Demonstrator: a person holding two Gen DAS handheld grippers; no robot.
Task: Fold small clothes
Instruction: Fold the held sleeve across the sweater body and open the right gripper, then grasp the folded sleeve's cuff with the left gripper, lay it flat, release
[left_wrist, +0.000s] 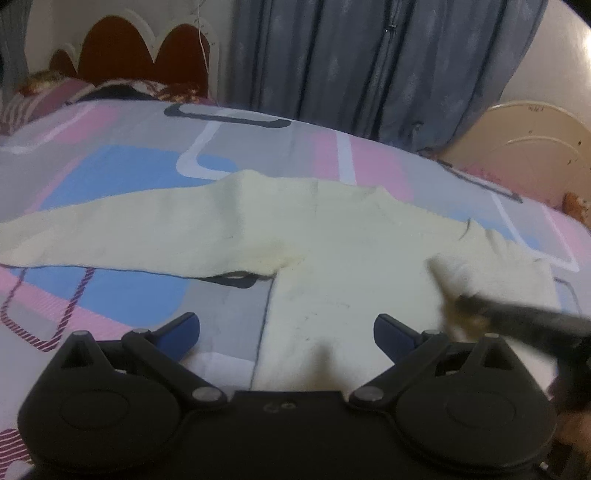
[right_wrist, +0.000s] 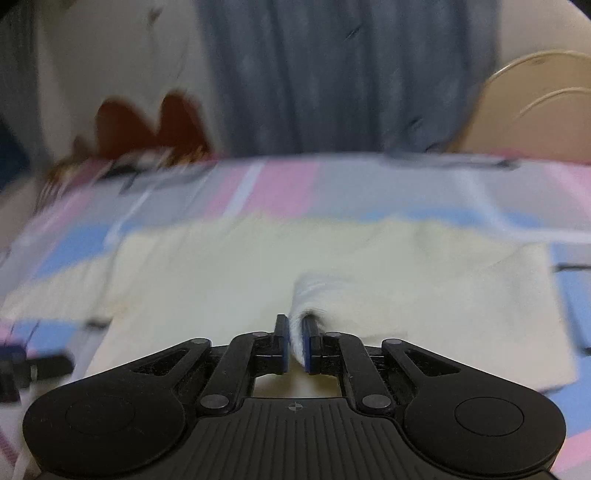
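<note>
Right gripper pinches a bunched ridge of the cream shirt, likely so that side can be lifted and carried over as a fold. Left gripper hovers spread wide over the shirt's lower edge, gripping nothing. Shirt lies flat on the patterned bed, one sleeve stretched left.

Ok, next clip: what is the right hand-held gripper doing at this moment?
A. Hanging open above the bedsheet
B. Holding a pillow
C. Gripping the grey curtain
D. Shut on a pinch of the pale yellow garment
D: in the right wrist view the right hand-held gripper has its blue pads closed on a raised fold of the pale yellow garment, while the left hand-held gripper stands open over the same cloth.
</note>
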